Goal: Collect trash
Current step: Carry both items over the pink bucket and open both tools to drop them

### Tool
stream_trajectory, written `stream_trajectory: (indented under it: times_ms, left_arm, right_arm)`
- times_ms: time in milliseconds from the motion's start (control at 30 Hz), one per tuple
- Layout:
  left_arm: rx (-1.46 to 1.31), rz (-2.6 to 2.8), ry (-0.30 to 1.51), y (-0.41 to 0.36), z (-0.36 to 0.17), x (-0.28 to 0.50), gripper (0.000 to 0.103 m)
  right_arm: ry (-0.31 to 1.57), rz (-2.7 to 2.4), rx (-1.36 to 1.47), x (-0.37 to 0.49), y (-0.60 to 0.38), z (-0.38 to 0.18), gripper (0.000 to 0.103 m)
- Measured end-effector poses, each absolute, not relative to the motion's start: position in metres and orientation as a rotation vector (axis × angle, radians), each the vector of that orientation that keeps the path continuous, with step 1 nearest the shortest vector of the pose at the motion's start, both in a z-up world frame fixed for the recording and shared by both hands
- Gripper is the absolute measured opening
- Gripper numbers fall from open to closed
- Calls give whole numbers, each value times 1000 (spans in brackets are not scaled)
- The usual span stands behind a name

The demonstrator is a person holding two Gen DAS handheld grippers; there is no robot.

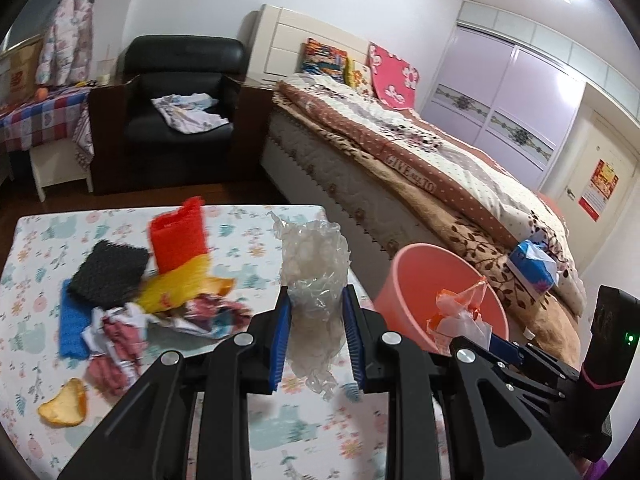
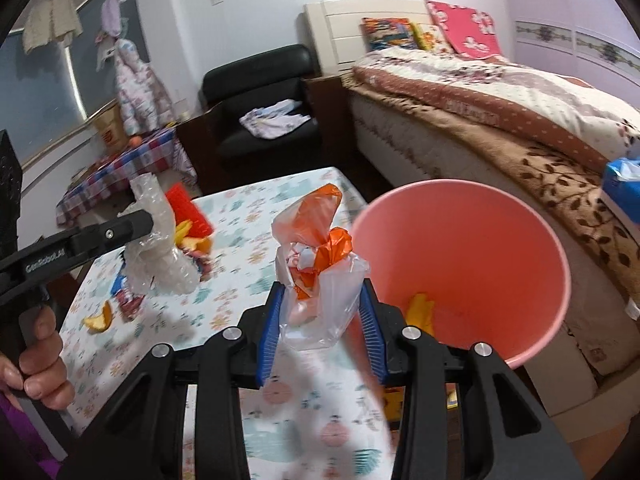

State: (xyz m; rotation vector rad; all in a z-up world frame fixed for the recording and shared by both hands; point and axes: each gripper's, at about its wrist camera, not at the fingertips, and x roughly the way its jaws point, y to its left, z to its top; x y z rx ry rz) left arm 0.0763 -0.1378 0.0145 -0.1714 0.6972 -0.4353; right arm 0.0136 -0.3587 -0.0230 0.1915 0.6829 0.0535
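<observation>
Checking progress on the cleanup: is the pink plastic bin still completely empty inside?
No, a yellow scrap already lies at the bottom of the pink plastic bin in the right wrist view.

The pink bin point(image 2: 460, 272) stood just off the worktop's point(image 1: 248, 432) right edge, its mouth wide and open, with only a yellow scrap point(image 2: 420, 310) low inside. The right tool point(image 2: 320, 320), gripping an orange-and-clear bag point(image 2: 316, 276), hung beside the bin's near rim, nothing between them. The left tool point(image 1: 316, 336), closed on crumpled clear plastic point(image 1: 314, 276), hung over bare worktop. Left of it a heap of sponges and scraps point(image 1: 132, 280) and an orange peel point(image 1: 64, 404) crowded the surface. The bed point(image 1: 440, 168) closed off the far side of the bin
</observation>
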Motion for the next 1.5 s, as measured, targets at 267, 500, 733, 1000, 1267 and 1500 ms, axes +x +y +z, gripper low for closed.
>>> stream_trajectory:
  times_ms: [267, 500, 733, 1000, 1267, 1500]
  left_arm:
    - [-152, -514, 701, -185, 16, 80, 25]
    - [-145, -586, 714, -227, 14, 84, 25]
    - [-137, -647, 743, -264, 9, 90, 25]
    - [-133, -664, 798, -294, -8, 100, 25]
    - [-99, -640, 841, -311, -25, 107, 26]
    - [-81, -622, 860, -316, -32, 109, 36]
  right_arm:
    - [669, -36, 210, 9, -390, -25, 38]
    - [671, -83, 236, 6, -414, -30, 39]
    - [687, -118, 258, 6, -433, -38, 39]
    - [704, -137, 265, 7, -448, -47, 39]
    - [719, -139, 268, 10, -454, -52, 39]
    - [729, -133, 273, 15, -455, -57, 39]
